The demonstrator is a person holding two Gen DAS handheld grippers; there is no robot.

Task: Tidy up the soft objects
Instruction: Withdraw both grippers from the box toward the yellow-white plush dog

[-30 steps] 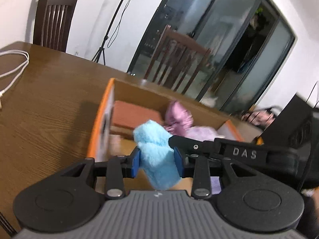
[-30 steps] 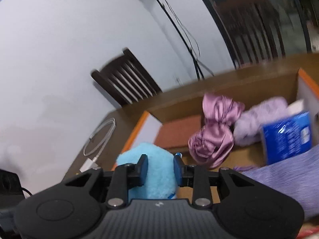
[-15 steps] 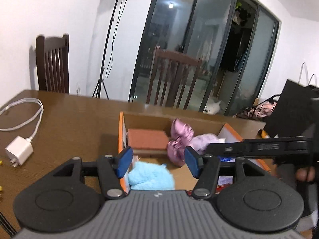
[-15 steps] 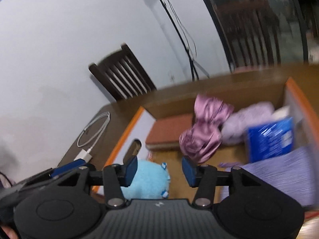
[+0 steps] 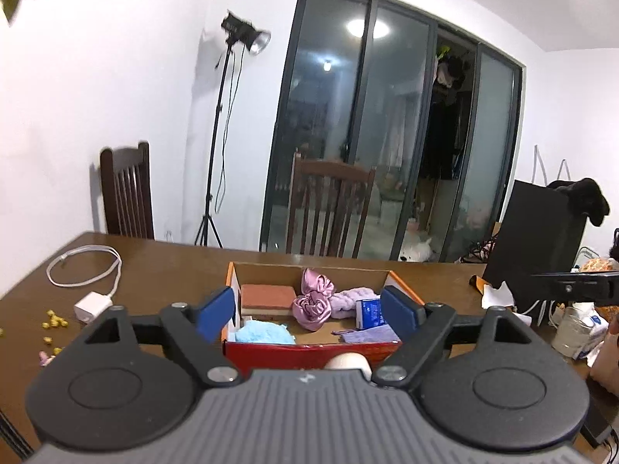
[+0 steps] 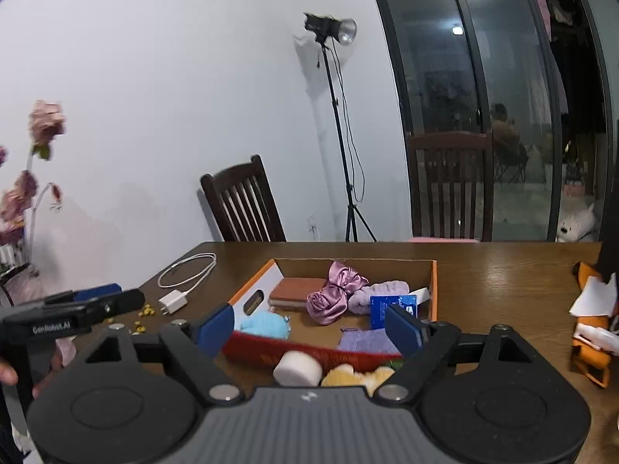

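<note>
Both of your grippers stand with jaws wide apart and nothing between them, having just been opening: the left gripper [image 5: 309,309] and the right gripper [image 6: 309,326] hang on the near side of the cardboard box [image 6: 434,282], and the blue plush [image 6: 266,324] lies loose in the box's near-left corner. The risk from here sits just outside the box's near wall: a white foam roll [image 6: 298,367] and a tan plush [image 6: 358,377] wait there, partly hidden behind the right gripper's body, so I cannot tell whether they touch. Reach in blind and you may pinch both at once, or nudge the light box along the table [image 6: 503,270]. Inside the box, the pink satin scrunchie [image 6: 334,286], lilac headband [image 6: 381,295] and blue tissue pack [image 6: 392,307] crowd the far-right part, so another soft piece dropped there could spill over the wall. Left of the box lie a white charger [image 6: 174,302] and small yellow beads [image 5: 54,323]. Beyond the box stand two wooden chairs, a light stand [image 6: 336,116] and dark glass doors.
</note>
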